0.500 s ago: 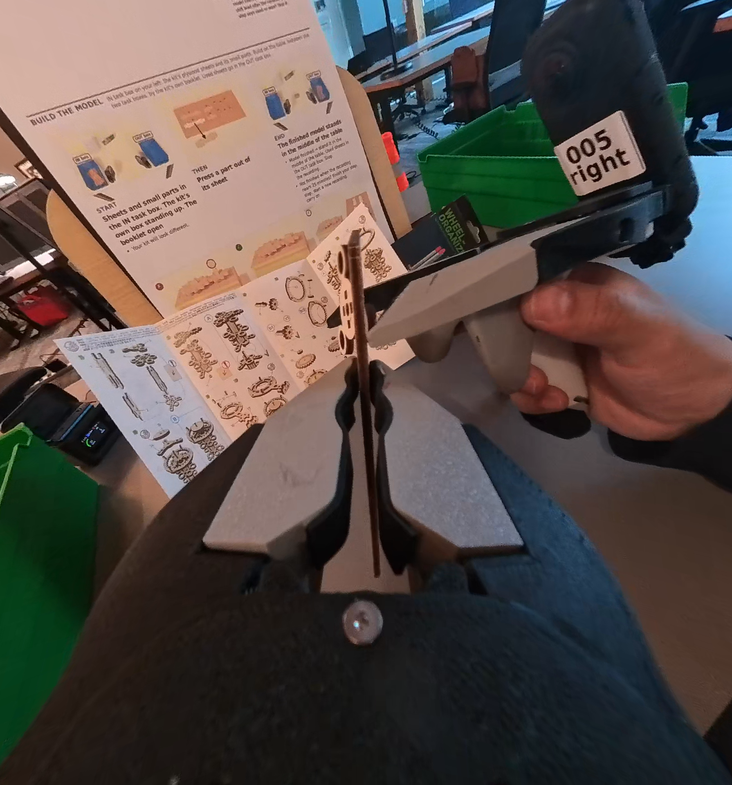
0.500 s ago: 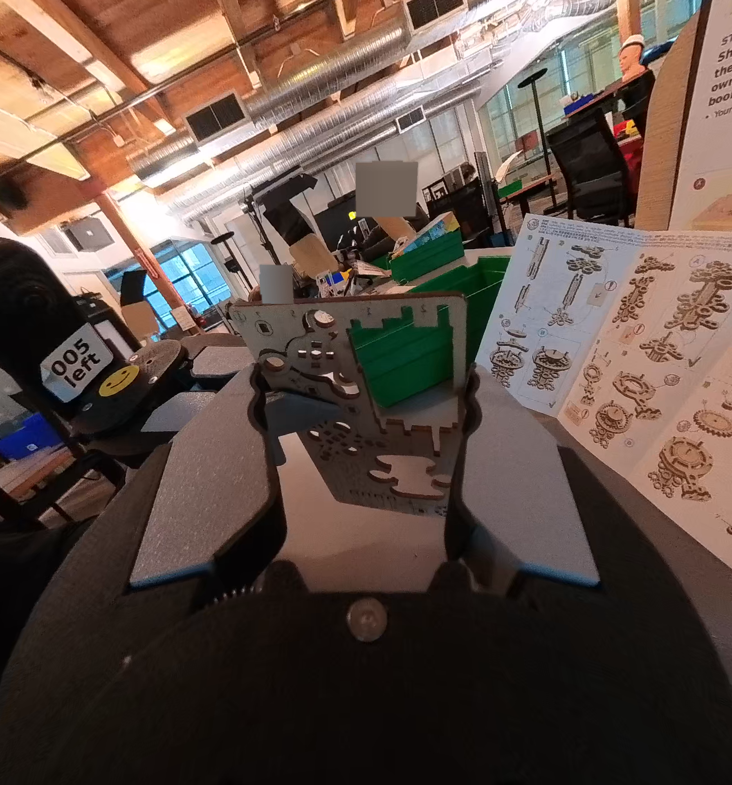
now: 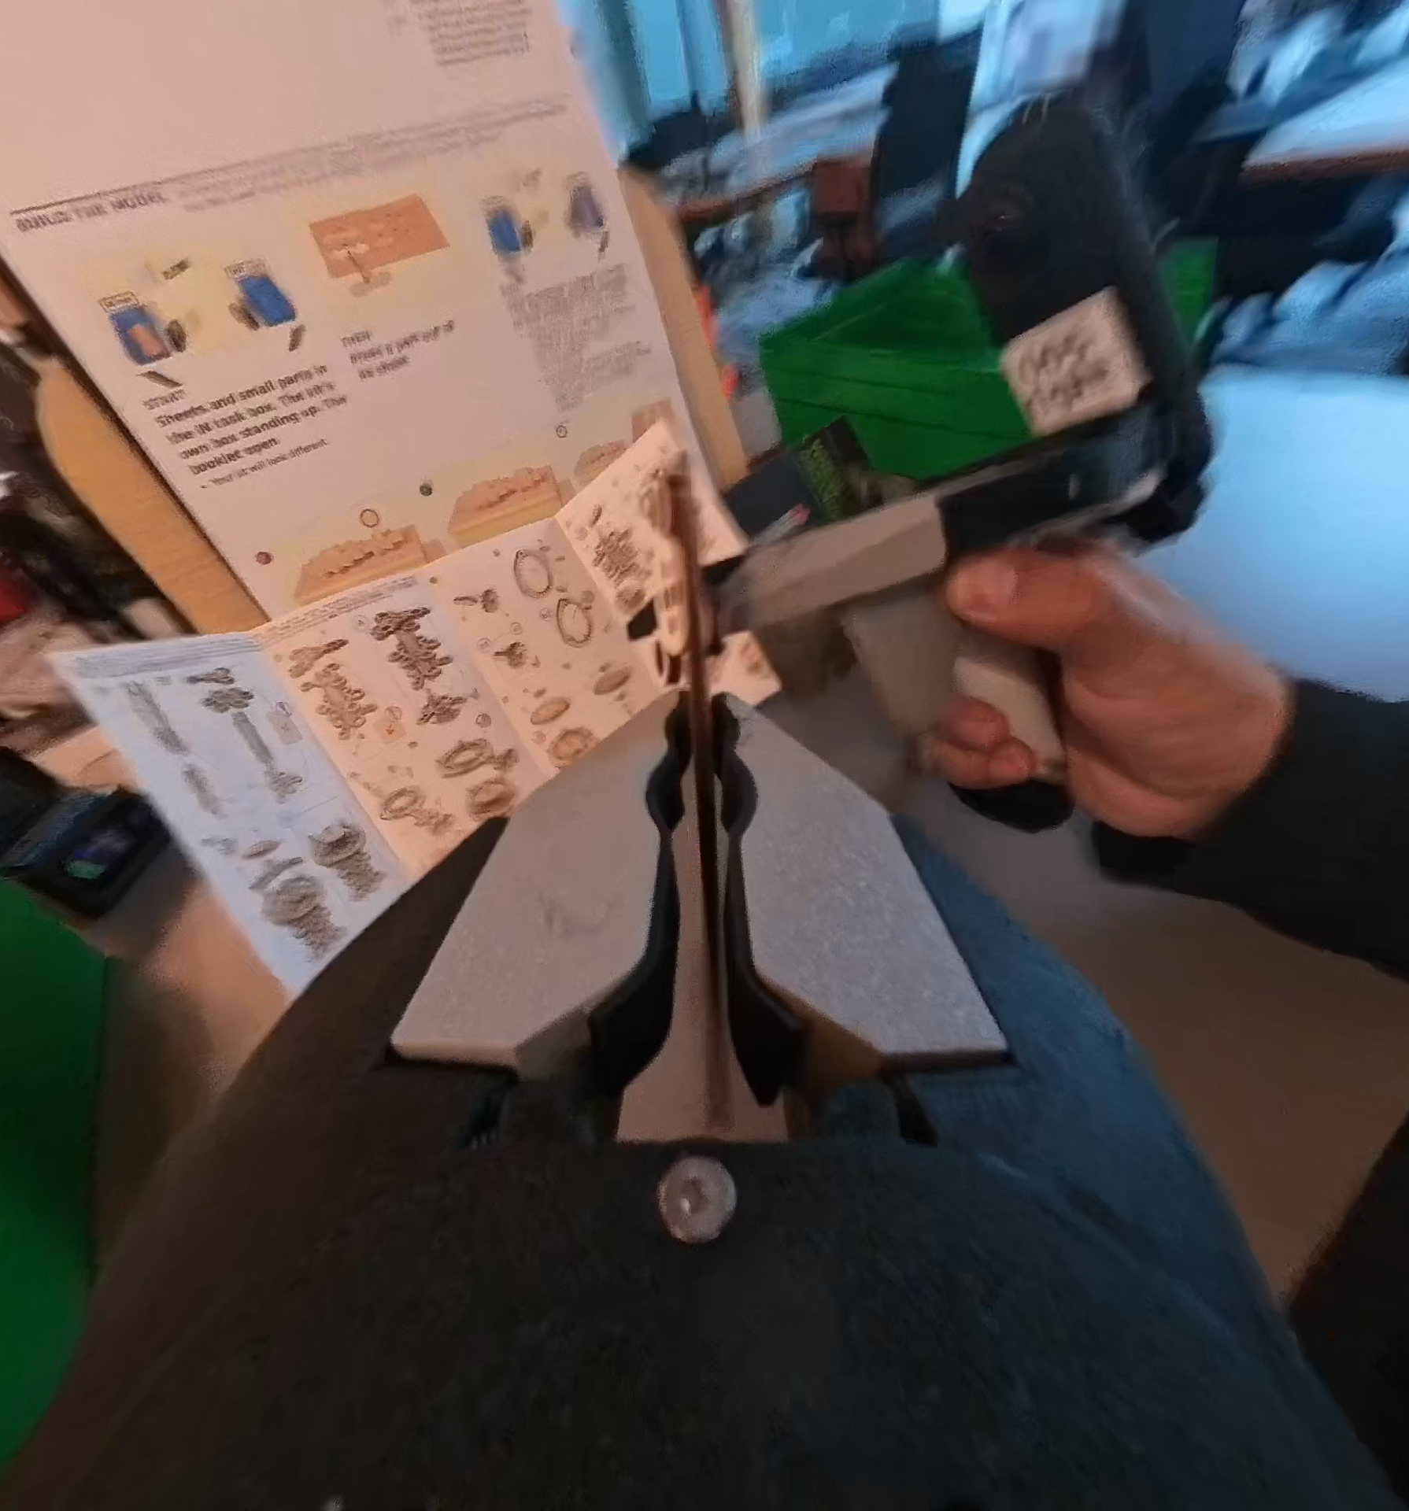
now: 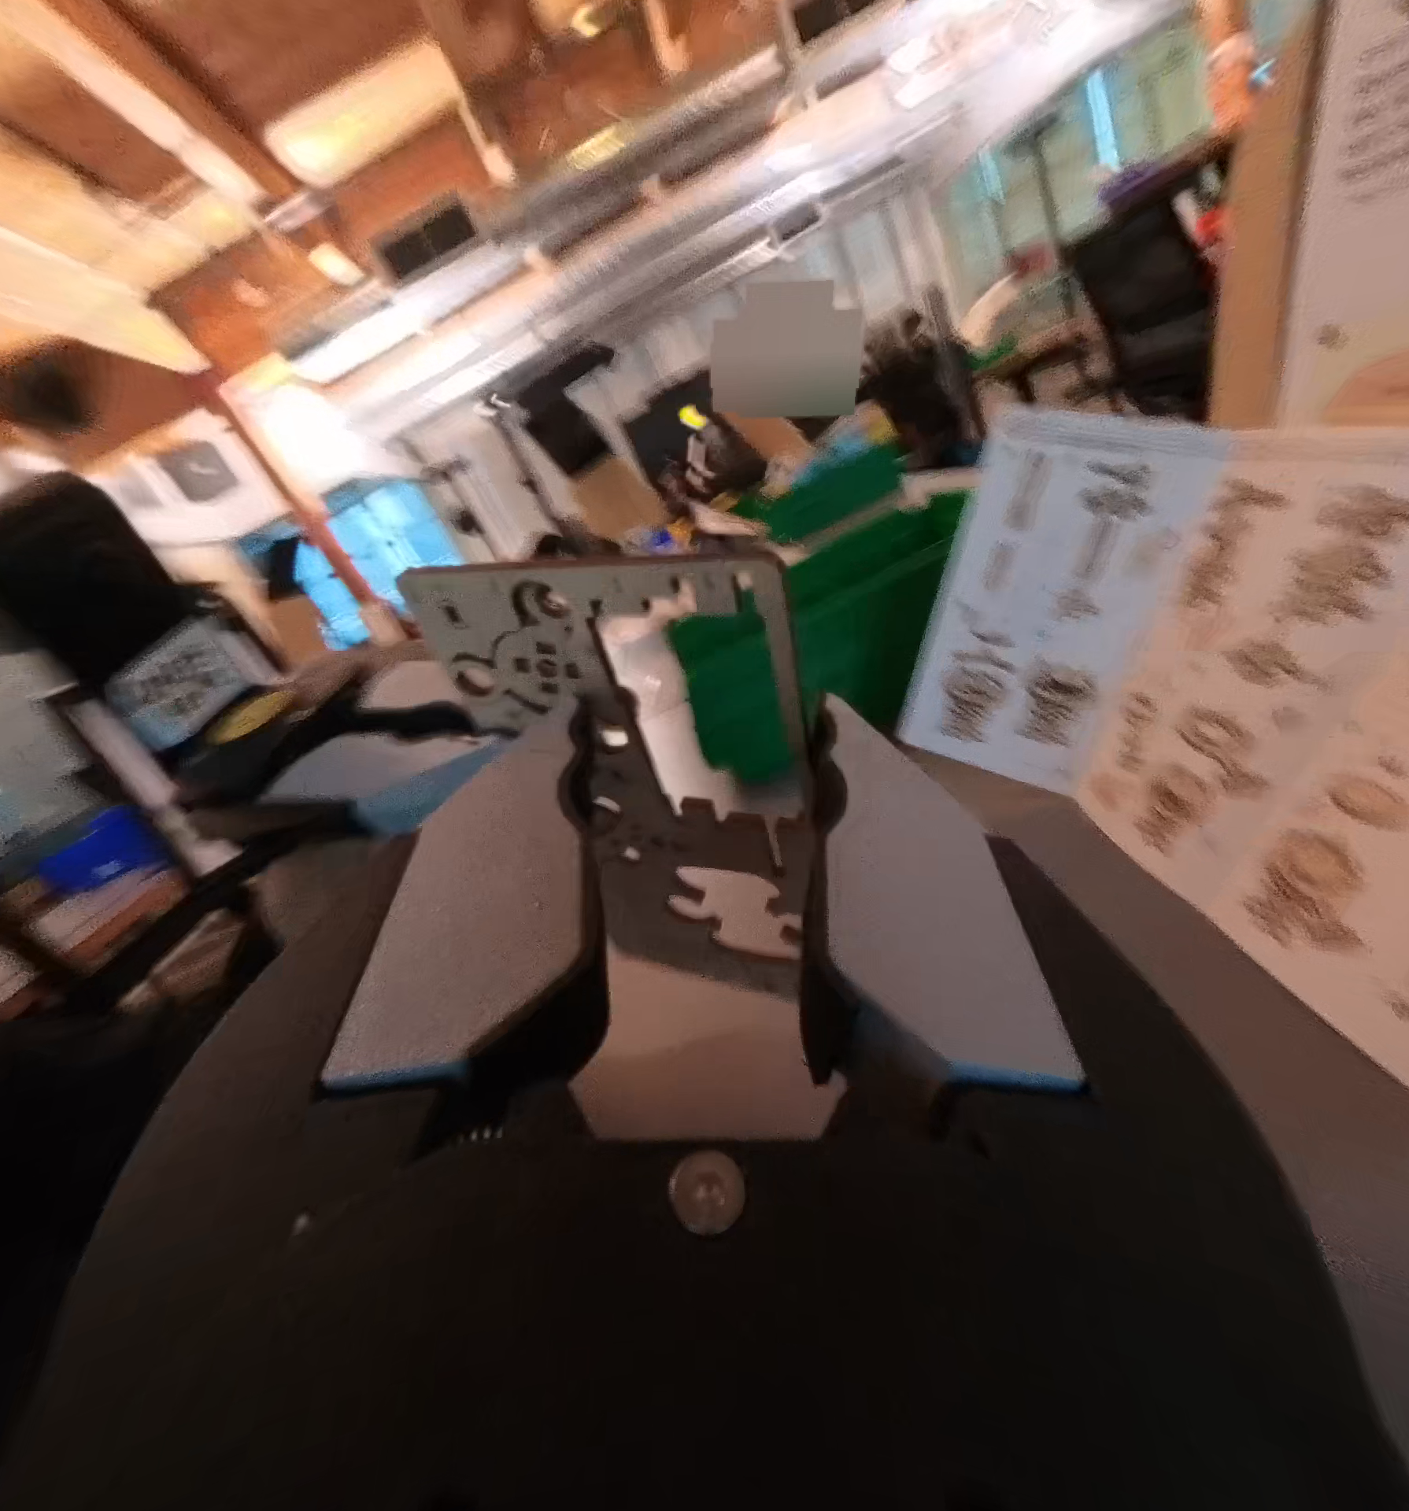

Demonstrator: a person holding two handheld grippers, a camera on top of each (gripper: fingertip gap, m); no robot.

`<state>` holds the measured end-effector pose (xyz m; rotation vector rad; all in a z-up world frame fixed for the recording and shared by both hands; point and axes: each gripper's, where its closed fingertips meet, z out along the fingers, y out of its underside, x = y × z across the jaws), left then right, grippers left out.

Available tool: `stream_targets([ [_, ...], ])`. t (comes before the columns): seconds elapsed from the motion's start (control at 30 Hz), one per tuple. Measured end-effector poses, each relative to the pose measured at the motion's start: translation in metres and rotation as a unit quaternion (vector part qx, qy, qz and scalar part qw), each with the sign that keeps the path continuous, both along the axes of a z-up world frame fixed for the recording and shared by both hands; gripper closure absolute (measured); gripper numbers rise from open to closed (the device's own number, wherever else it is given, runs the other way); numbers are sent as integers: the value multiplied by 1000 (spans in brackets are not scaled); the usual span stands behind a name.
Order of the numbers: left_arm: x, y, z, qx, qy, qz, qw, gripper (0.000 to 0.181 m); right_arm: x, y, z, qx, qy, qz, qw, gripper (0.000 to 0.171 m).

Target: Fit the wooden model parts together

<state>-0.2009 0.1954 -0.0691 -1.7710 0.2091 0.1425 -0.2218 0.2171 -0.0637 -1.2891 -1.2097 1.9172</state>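
Between both grippers: wooden sheet (image 4: 603, 654) now gripped twice.
Right gripper (image 4: 697, 785) jaws have narrowed onto its edges; left gripper (image 3: 697, 736) jaws pinch it edge-on, steadying it for pressing a part out.

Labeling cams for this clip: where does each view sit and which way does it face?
Left wrist view: on the left gripper, looking along its fingers shut on the plywood sheet edge-on; ahead, the booklet, the right gripper and a hand.
Right wrist view: on the right gripper, tilted up toward the ceiling, sheet face-on between its fingers; left gripper at left.
Shared: sheet, booklet, both grippers.
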Motion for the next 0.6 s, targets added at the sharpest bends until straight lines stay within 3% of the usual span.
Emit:
stream_targets([
  [0.03,3,-2,4,7,-39,-16,999,180,4,-3,2,-7,3,23,1000,122],
  [0.1,-1,-3,4,4,-40,-15,999,180,3,-1,2,5,8,3,1000,127],
  [0.2,-4,-4,2,2,-45,-14,999,180,2,-8,7,-1,21,10,1000,108],
  [0.4,0,-2,-8,-11,-127,-58,990,179,-2,-17,7,8,21,29,999,90],
  [0.53,3,-2,-10,-13,-161,-80,984,180,-4,-13,2,9,10,20,1000,103],
  [0.6,11,-2,-10,-20,-184,-105,977,180,-5,-17,1,2,6,35,999,101],
])
